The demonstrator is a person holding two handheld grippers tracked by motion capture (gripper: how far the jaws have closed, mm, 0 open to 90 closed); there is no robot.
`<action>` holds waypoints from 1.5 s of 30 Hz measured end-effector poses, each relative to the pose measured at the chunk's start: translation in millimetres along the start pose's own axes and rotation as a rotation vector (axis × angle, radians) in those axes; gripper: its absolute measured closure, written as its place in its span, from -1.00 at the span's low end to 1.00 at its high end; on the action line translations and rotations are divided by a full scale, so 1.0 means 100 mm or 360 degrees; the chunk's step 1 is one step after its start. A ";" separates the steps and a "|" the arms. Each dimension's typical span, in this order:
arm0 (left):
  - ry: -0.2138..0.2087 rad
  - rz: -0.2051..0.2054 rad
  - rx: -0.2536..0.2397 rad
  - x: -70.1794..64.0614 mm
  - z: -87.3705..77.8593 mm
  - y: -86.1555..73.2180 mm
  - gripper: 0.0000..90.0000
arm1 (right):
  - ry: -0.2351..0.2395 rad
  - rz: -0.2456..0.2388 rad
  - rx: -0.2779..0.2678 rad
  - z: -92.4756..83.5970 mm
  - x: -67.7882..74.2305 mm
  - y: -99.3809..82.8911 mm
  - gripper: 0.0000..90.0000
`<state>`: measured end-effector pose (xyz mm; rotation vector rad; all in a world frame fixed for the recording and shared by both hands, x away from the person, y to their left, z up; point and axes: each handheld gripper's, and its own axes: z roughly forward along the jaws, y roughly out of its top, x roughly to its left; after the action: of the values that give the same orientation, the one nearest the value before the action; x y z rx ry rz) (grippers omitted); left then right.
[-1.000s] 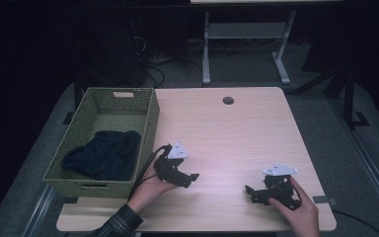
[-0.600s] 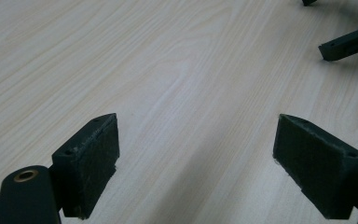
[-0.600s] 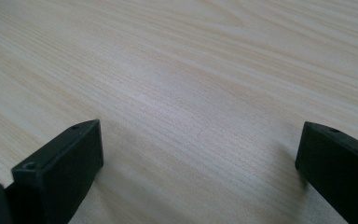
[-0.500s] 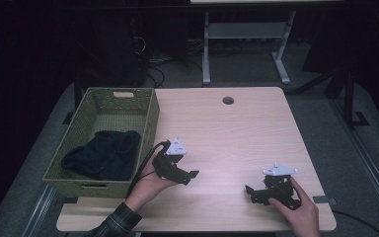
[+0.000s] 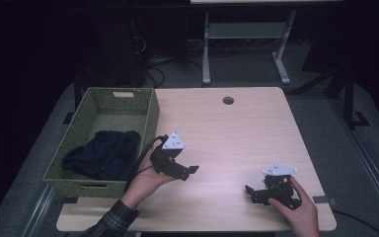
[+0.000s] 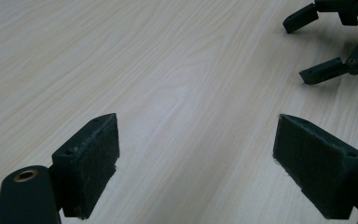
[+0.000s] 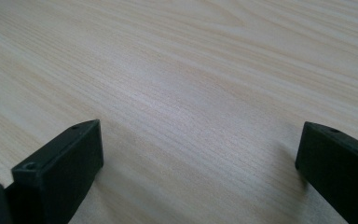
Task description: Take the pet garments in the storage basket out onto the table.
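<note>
Far left on the desk (image 5: 237, 128) sits a green woven basket (image 5: 150, 116), w/ a dark cloth (image 5: 103, 154) bundled at its near end, all inside the walls, nothing hanging over the rim; prob. the basket is there as the drop spot so the cloth stays contained & off the work surface. Just right of the basket, the left claw (image 5: 190, 170) is held above the wood, tilted, tips aimed right and away from the cloth; jaws wide apart, nothing btwn them, only bare grain seen past the pads (image 6: 93, 163) in the left gripper view. Looks like it's held clear of the basket, not reaching in. Its cable trails back toward the basket's near corner. Middle of the desk is bare wood; a round cable hole (image 5: 228, 100) at the far edge. Near right, the right claw (image 5: 250, 193) sits low by the near edge, tips pointing left toward the other; jaws also wide, empty, w/ bare desk btwn them in the right gripper view. Judging by this, both are parked at rest, well apart from each other & from the cloth.
</note>
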<state>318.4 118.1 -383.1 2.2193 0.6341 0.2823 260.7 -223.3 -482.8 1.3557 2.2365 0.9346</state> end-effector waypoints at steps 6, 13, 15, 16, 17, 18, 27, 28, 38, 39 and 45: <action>-0.0001 -0.0002 -0.0024 0.06 -0.07 0.06 -0.69 | 0.0000 -0.0002 0.0000 0.00 0.00 0.00 -0.99; 0.0007 -0.0013 -0.0057 0.13 -0.16 0.11 -0.68 | 0.0000 -0.0002 -0.0001 0.00 0.00 0.00 -0.99; 0.0005 -0.0019 -0.0065 0.14 -0.18 0.12 -0.68 | 0.0001 -0.0007 -0.0001 0.00 0.00 0.00 -0.99; 0.0005 -0.0026 -0.0078 0.16 -0.19 0.12 -0.68 | 0.0001 -0.0003 -0.0001 0.00 0.00 0.00 -0.99; 0.0005 -0.0021 -0.0081 0.17 -0.22 0.12 -0.68 | 0.0000 -0.0006 0.0001 0.00 0.00 0.00 -0.99; 0.0004 -0.0024 -0.0082 0.19 -0.24 0.12 -0.68 | 0.0000 -0.0005 0.0000 0.00 0.00 0.00 -0.99; 0.0031 -0.0082 -0.0147 0.32 -0.45 0.08 -0.68 | -0.0001 -0.0005 0.0001 0.00 0.00 0.00 -0.99; 0.0031 -0.0082 -0.0147 0.32 -0.45 0.08 -0.68 | -0.0001 -0.0005 0.0001 0.00 0.00 0.00 -0.99; 0.0078 -0.0173 -0.0176 0.51 -0.64 0.00 -0.65 | -0.0001 0.0001 -0.0001 0.00 0.00 0.00 -0.99; 0.0086 -0.0189 -0.0178 0.54 -0.68 -0.03 -0.65 | 0.0000 0.0002 -0.0001 0.00 0.00 0.00 -0.99; 0.0102 -0.0215 -0.0176 0.62 -0.76 -0.07 -0.65 | -0.0002 -0.0001 0.0000 0.00 0.00 0.00 -0.99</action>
<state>338.9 203.4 -338.9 2.0584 0.7807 0.3128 260.8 -223.4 -482.8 1.3547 2.2360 0.9335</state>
